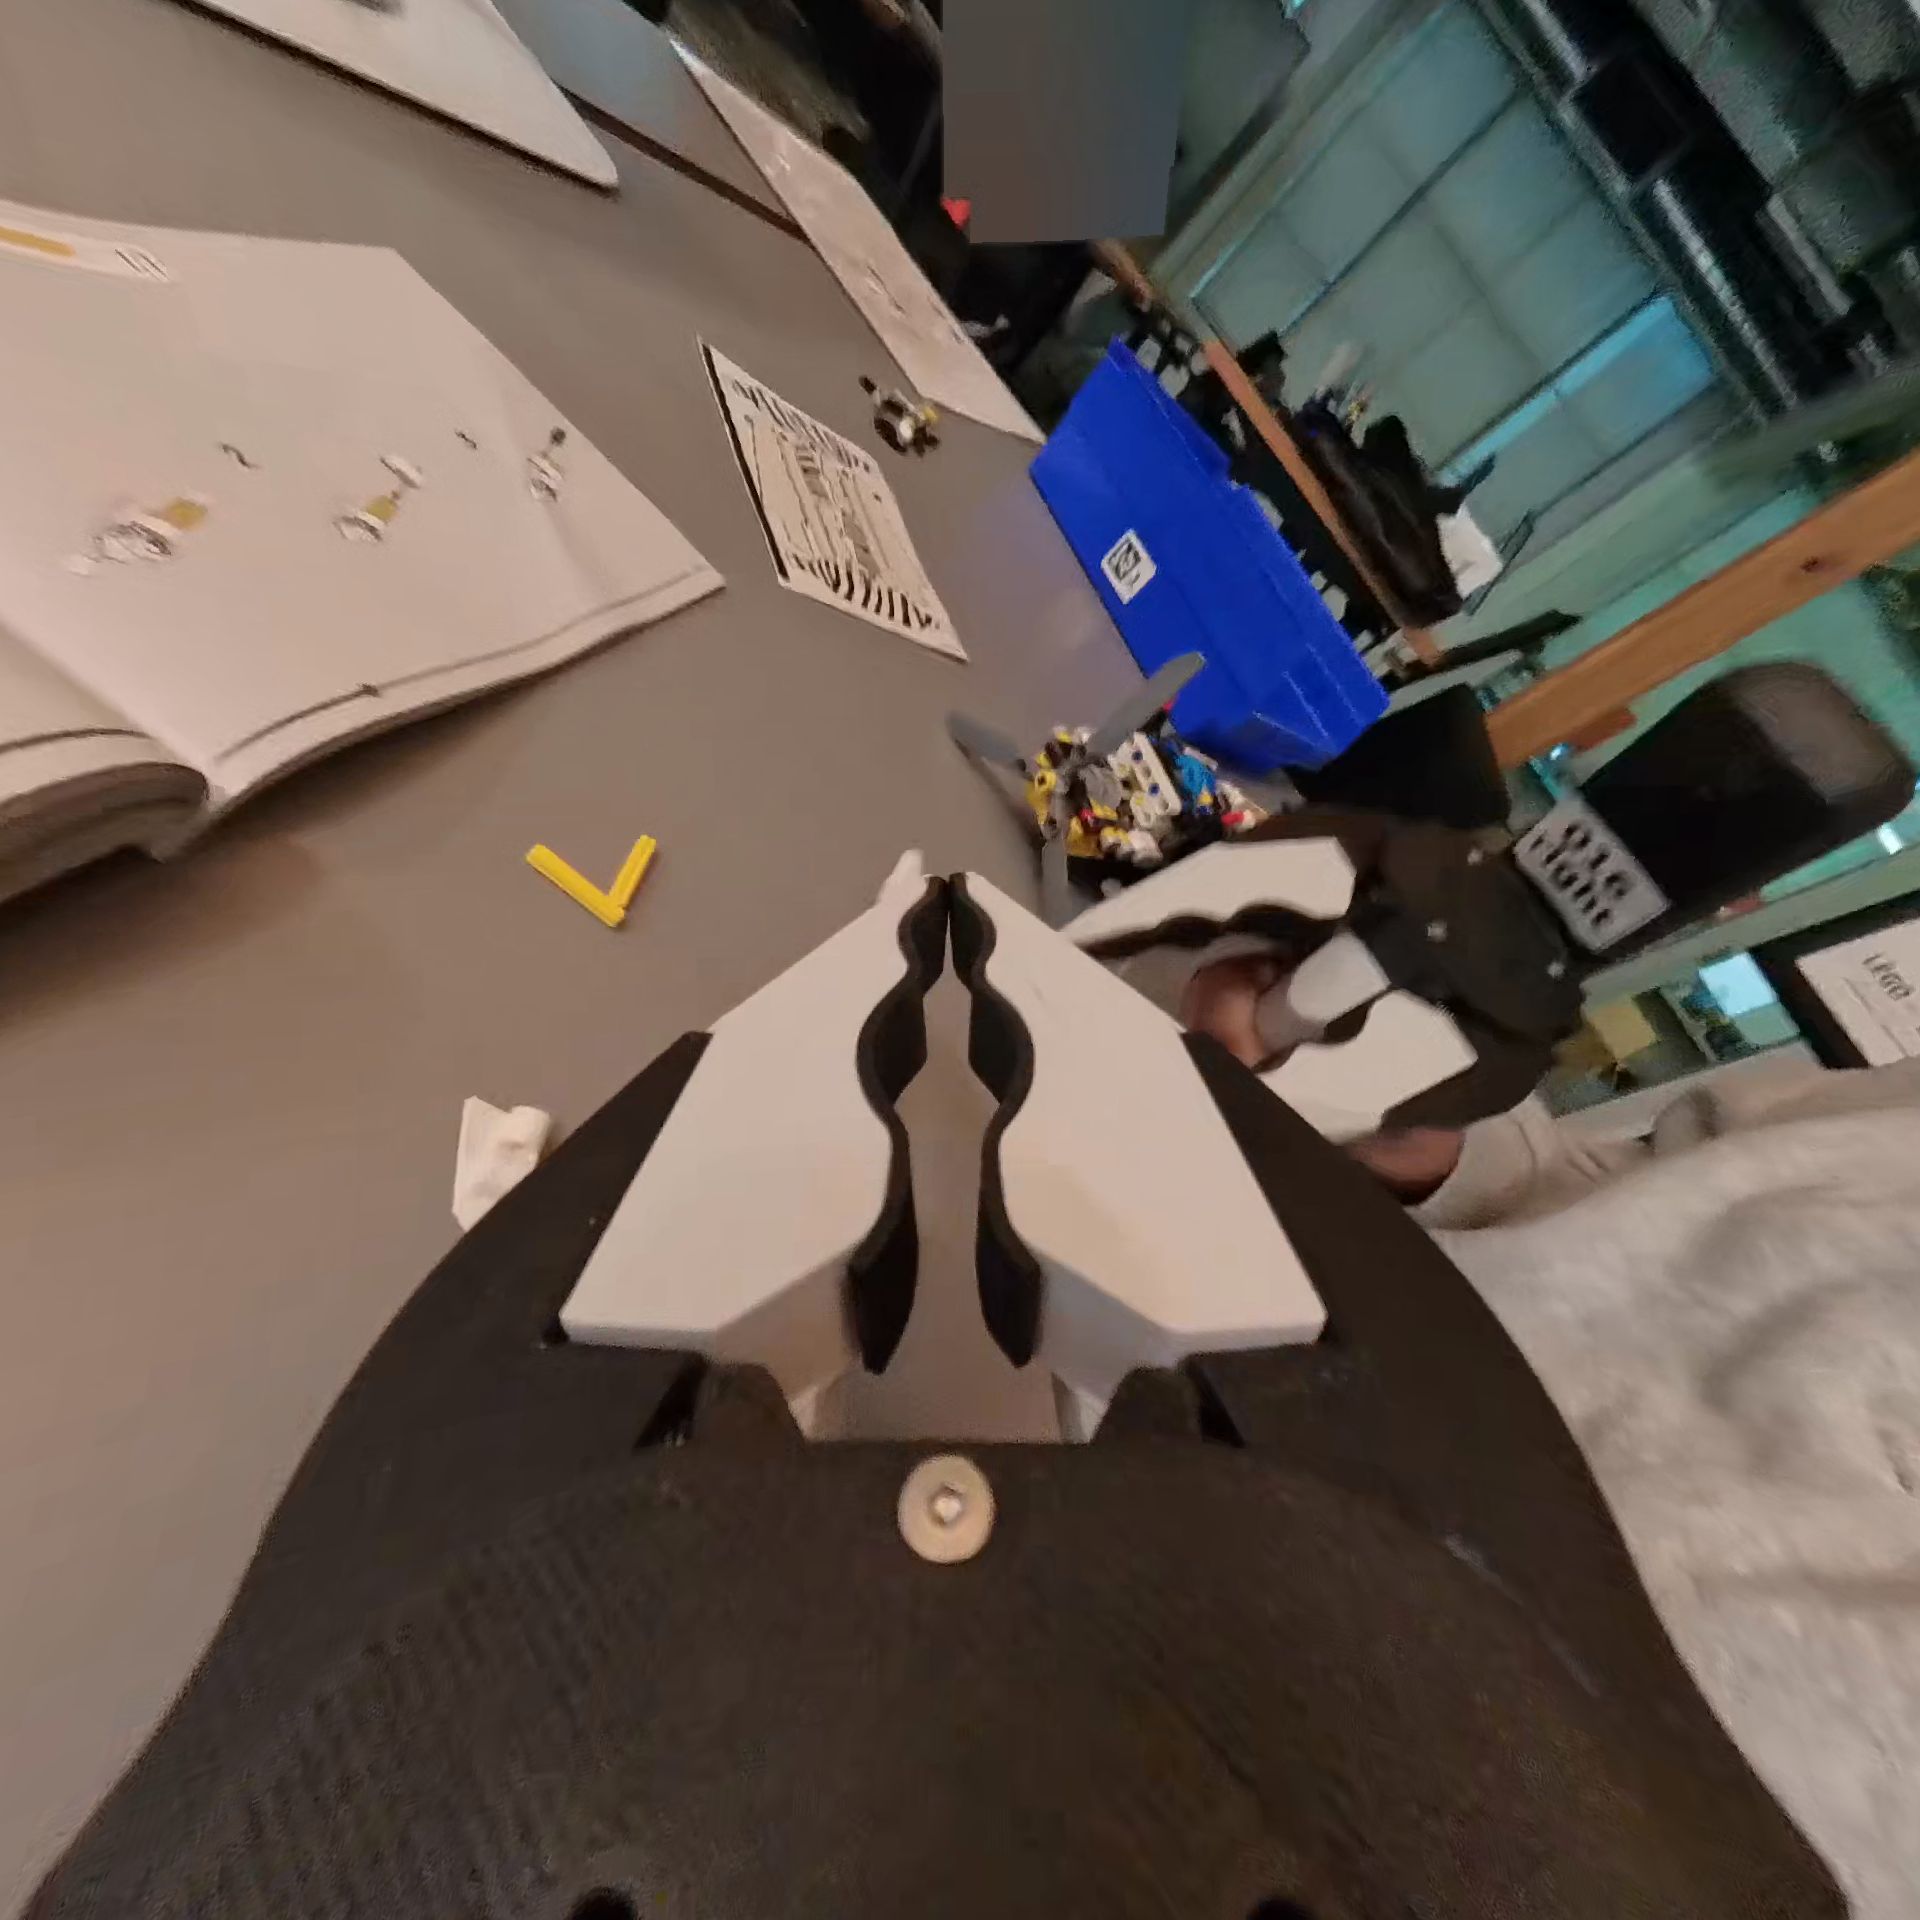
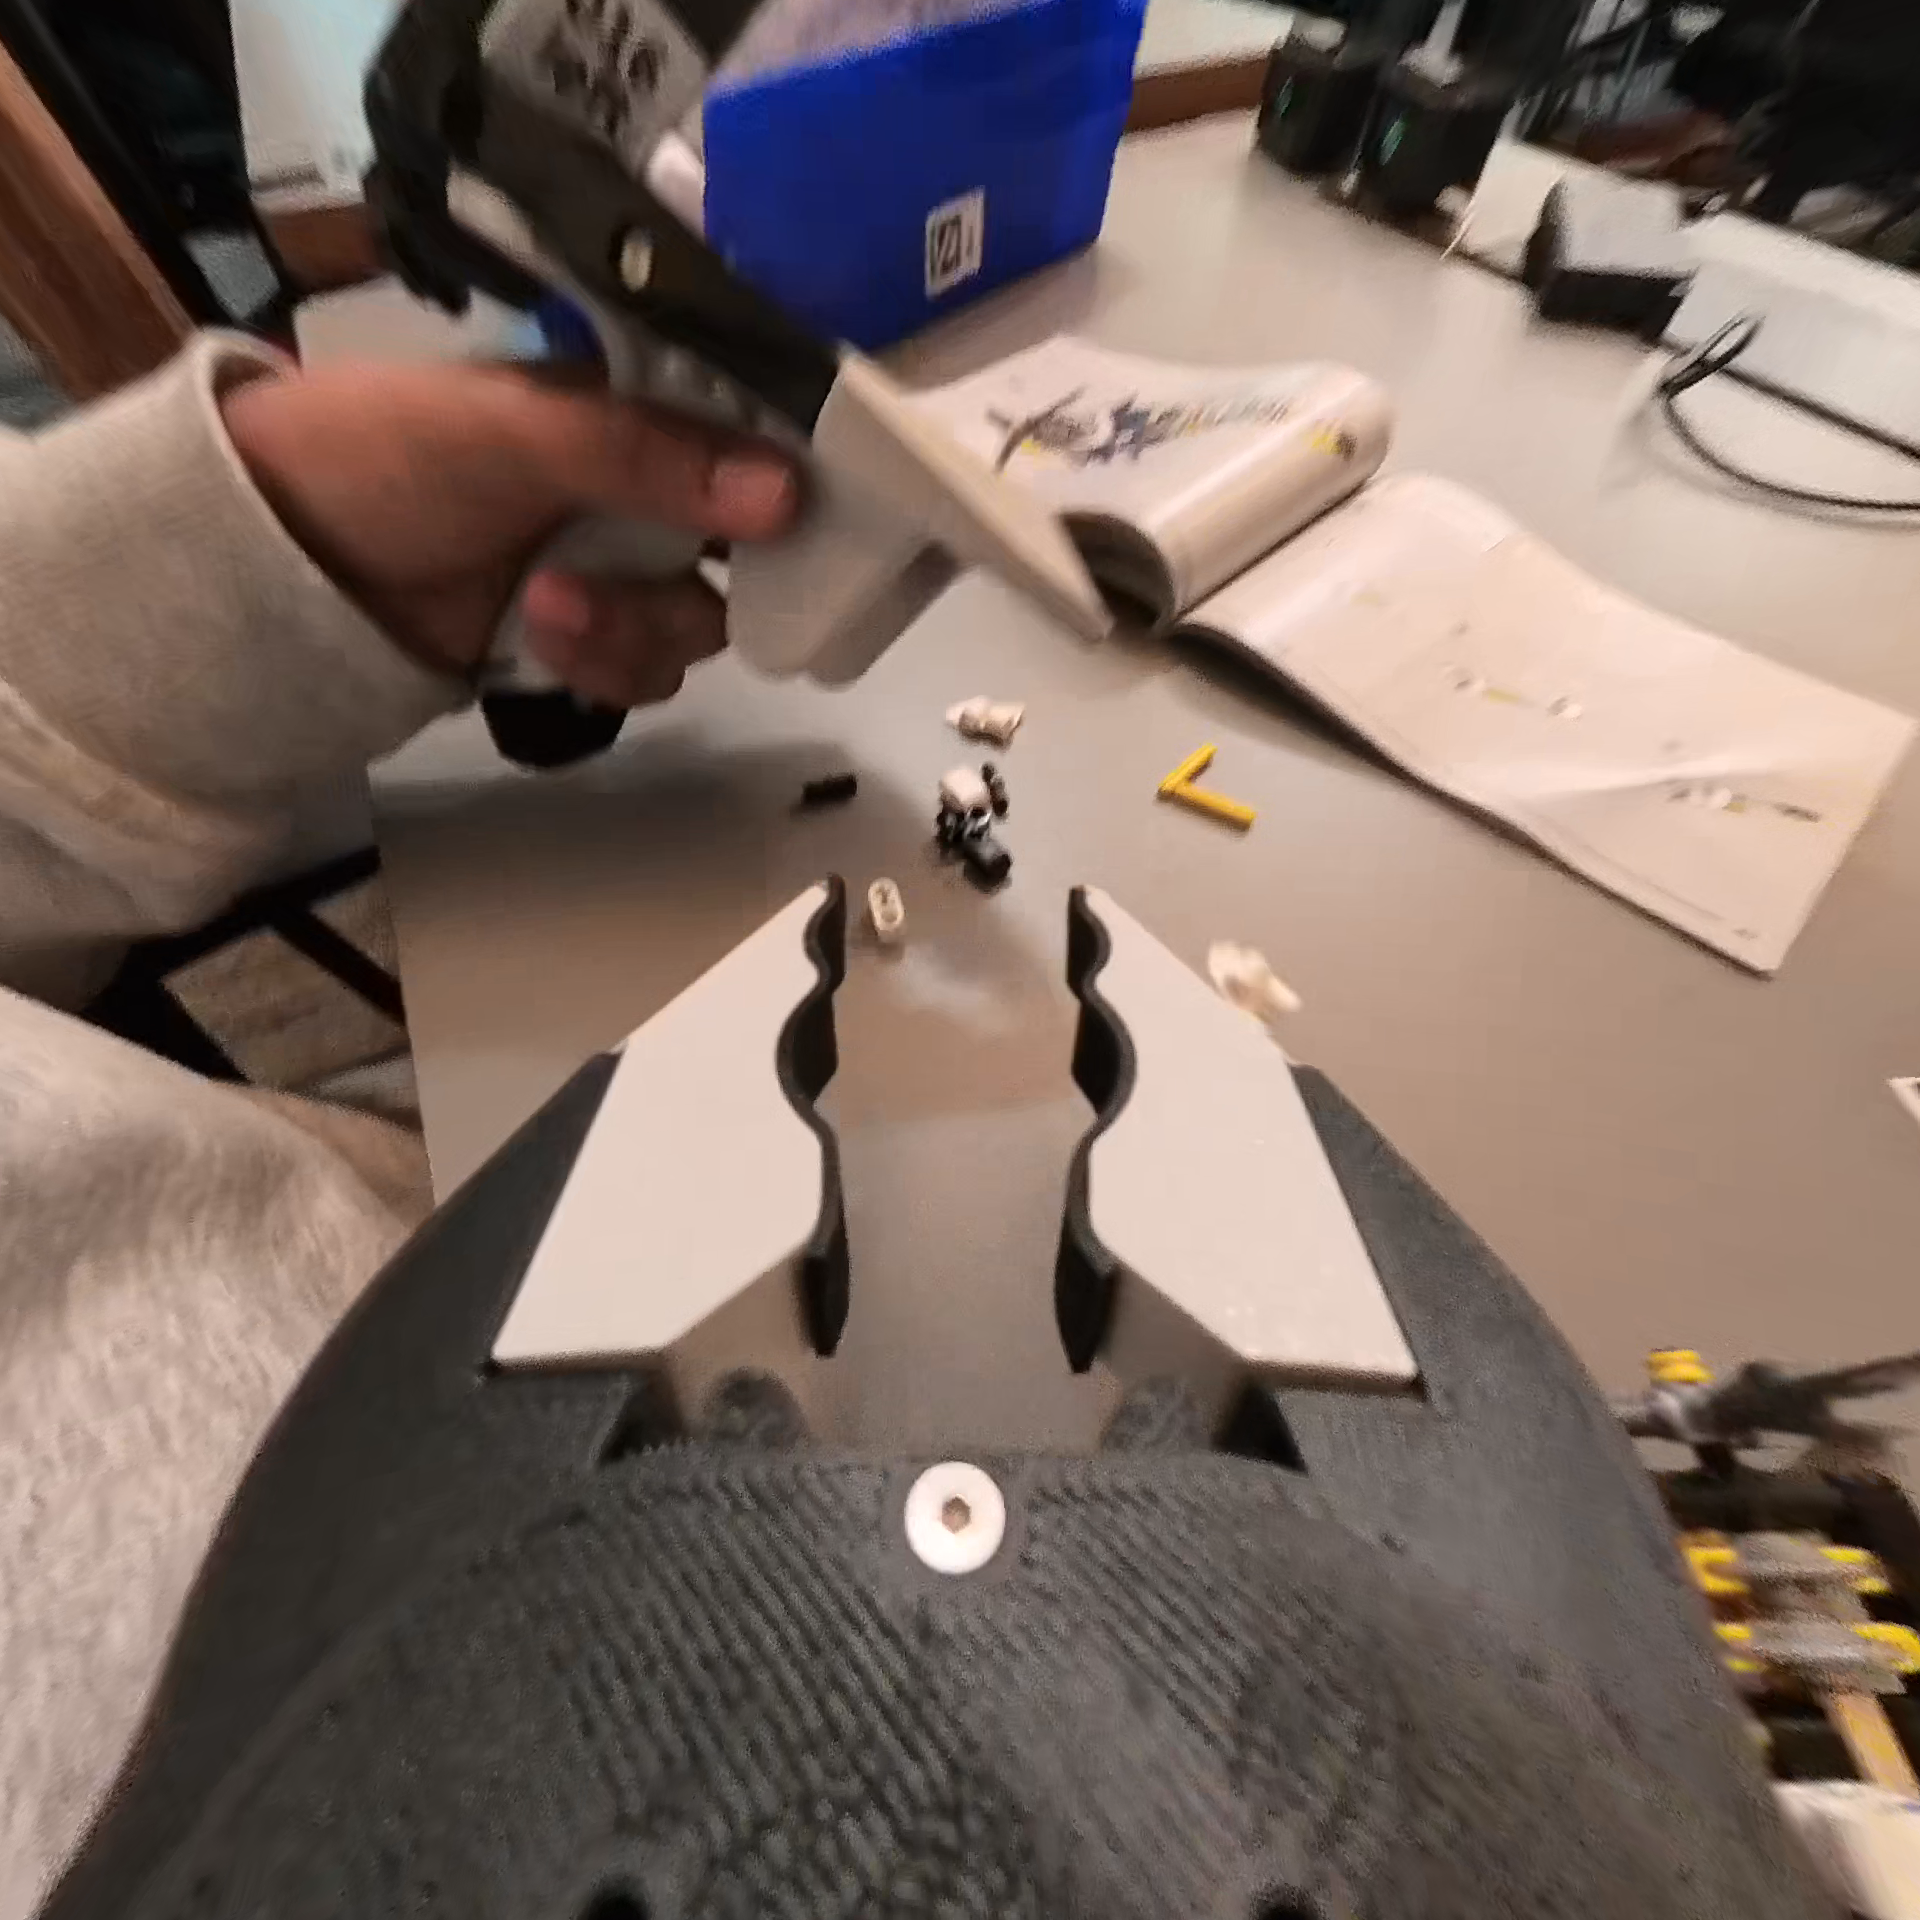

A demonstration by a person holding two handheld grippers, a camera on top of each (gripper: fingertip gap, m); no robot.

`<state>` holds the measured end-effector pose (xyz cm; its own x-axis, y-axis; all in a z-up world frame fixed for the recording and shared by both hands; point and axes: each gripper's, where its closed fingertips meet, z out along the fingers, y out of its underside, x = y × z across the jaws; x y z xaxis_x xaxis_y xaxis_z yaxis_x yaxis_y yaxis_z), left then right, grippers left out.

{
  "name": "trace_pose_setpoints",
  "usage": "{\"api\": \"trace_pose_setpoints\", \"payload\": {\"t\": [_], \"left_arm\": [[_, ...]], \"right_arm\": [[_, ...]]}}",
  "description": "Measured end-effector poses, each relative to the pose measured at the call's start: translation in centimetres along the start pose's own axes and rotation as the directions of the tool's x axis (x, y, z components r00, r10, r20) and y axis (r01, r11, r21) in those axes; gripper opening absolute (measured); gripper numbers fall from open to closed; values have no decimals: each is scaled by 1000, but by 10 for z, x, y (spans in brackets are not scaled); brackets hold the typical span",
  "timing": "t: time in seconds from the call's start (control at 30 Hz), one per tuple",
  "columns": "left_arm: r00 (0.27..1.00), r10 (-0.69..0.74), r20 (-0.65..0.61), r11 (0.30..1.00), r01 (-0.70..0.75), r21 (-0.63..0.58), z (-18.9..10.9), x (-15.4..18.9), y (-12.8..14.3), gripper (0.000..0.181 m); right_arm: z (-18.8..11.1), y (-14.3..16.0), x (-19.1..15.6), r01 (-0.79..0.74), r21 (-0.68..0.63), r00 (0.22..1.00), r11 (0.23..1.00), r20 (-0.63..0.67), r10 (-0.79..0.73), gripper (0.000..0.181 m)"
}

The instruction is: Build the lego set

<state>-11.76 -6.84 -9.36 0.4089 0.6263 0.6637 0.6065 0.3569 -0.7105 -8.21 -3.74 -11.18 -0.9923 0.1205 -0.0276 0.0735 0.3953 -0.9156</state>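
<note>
— Over the grey tabletop (image 2: 1455,1091) we hold both tools. How do our jaws stand?

— Our left gripper (image 1: 949,883) has its white fingers pressed tip to tip, with nothing visible between the black wavy pads (image 1: 894,1039). Our right gripper (image 2: 954,899) stands wide apart, empty, above the table.

— And the pieces?

— Ahead of the right gripper we see a small black-and-white lego sub-assembly (image 2: 974,821) lying on the table, a short black pin (image 2: 828,791) to its left, and a little cream connector (image 2: 884,911) just beside the left fingertip. Another cream piece (image 2: 985,717) sits farther off, and one more (image 2: 1252,977) lies near the right finger. A yellow L-shaped lego beam (image 2: 1205,792) rests between the sub-assembly and the open white instruction booklet (image 2: 1507,707).

— Where is the main model?

— The partly built multicoloured lego aircraft with grey propeller blades (image 1: 1112,790) stands near the blue plastic bin (image 1: 1205,582), well apart from the yellow beam — in the left wrist view it sits just beyond the right gripper. A black-and-white patterned card (image 1: 831,499) lies flat between booklet and bin.

— And the hand?

— In the right wrist view we see our left hand (image 2: 499,499), in a cream sleeve (image 2: 135,582), wrapped around the left gripper's handle, blurred, above the loose pieces.
</note>
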Motion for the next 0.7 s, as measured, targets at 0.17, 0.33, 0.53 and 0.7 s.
{"api": "trace_pose_setpoints", "payload": {"t": [0.17,0.33,0.53,0.7], "left_arm": [[985,113,131,990,-101,-96,1,-9,13,0],[971,168,172,980,-145,-137,3,-9,16,0],[897,186,400,983,-167,-81,-48,-52,-8,8],[855,279,437,951,-182,-250,-58,-69,22,23]], "right_arm": [[-11,-5,10,-48,1,999,999,-7,48,39],[-22,2,-4,-1,-13,1000,1000,1,1,32],[-19,16,-19,94,-68,996,993,1,-94,30],[-14,9,-27,63,-29,997,998,55,-61,30]]}}
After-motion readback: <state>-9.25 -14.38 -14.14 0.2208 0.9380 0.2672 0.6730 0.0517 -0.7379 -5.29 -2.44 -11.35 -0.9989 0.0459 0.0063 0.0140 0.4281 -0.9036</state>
